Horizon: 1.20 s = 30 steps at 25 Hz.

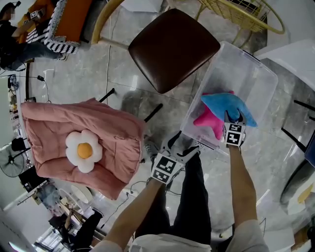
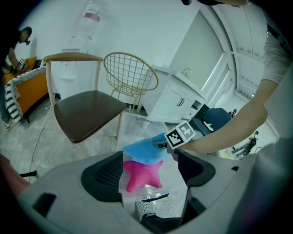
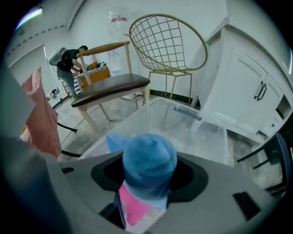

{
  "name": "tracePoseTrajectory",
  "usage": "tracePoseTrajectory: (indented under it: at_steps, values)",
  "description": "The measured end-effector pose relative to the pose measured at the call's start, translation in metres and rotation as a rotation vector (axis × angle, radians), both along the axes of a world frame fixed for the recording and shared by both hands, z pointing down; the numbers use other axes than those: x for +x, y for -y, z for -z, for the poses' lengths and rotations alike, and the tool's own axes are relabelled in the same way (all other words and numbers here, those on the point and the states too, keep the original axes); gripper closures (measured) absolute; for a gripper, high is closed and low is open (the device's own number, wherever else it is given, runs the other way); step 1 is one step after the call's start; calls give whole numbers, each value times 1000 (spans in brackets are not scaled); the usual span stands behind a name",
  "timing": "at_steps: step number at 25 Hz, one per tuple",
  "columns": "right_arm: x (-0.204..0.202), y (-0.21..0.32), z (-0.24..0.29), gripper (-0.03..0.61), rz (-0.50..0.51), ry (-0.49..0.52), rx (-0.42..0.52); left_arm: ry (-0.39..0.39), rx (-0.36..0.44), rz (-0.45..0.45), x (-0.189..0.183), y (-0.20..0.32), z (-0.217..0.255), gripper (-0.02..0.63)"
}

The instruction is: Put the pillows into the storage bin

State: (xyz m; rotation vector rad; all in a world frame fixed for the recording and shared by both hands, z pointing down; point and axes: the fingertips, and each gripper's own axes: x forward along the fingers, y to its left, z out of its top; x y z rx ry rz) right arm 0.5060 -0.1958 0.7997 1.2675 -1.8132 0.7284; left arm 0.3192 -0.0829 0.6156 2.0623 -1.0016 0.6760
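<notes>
A clear storage bin [image 1: 246,61] stands on the floor in front of me, to the right. A pink star pillow [image 1: 205,120] lies in its near end. Over it hangs a blue star pillow [image 1: 224,106], with my right gripper [image 1: 235,119] shut on one of its arms. In the right gripper view the blue pillow [image 3: 150,160] fills the gap between the jaws of the right gripper [image 3: 150,171], with the pink pillow [image 3: 132,205] below. My left gripper [image 1: 181,150] hovers by the bin's near left corner, open with nothing in it. A fried-egg flower pillow [image 1: 83,150] rests on a pink padded seat [image 1: 110,130] at the left.
A brown-seated chair [image 1: 172,47] stands just beyond the bin's left side, a gold wire chair [image 1: 241,15] behind it. A white cabinet [image 3: 247,91] is right of the bin. A person [image 1: 15,44] sits far off at the upper left. My shoes [image 1: 150,147] are by the left gripper.
</notes>
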Motion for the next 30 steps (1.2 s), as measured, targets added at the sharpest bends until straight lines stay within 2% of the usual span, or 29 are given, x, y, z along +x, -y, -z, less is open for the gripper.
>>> tracePoseTrajectory:
  at_steps: [4, 8, 14, 22, 26, 30]
  values:
    - [-15, -30, 1, 319, 48, -31, -29, -4, -12, -4, -1, -2, -4, 233]
    - [-10, -46, 3, 293, 70, -71, -71, -20, 8, -7, 3, 0, 4, 233]
    - [-7, -65, 11, 281, 65, -111, -103, -32, 20, -9, -6, -11, 8, 233]
    - [-20, -106, 30, 284, -16, -100, -119, -34, 48, 35, -58, -40, 13, 233]
    - [-37, -118, 47, 284, 8, -111, -109, -28, 49, 63, -93, -56, 17, 233]
    - [-78, -130, 69, 284, 50, -98, -74, -30, 63, 101, -134, -75, 26, 233]
